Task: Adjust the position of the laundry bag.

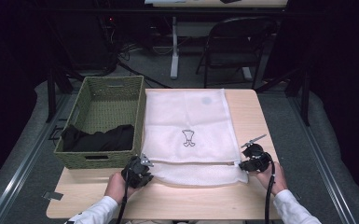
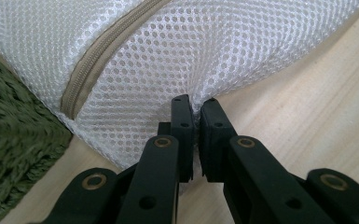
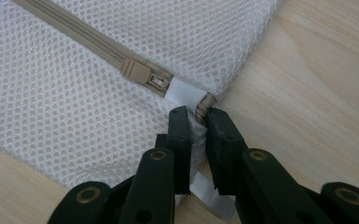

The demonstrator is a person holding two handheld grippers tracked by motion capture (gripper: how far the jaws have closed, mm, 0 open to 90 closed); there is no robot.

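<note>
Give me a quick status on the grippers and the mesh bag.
Left hand-held gripper shut on mesh bag, near edge. Right hand-held gripper shut on bag corner by the zipper. Bag flat on table, touching basket; nothing blocking.

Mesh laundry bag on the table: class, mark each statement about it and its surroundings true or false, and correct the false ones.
1. Both grippers pinch the mesh bag at its near edge. True: the left gripper and the right gripper are each shut on mesh.
2. The green basket stands to the right of the bag. False: it stands to the left.
3. A dark garment lies in the basket. True.
4. The bag's zipper is bright red. False: it is beige.
5. The bag lies on the wooden table. True.
</note>
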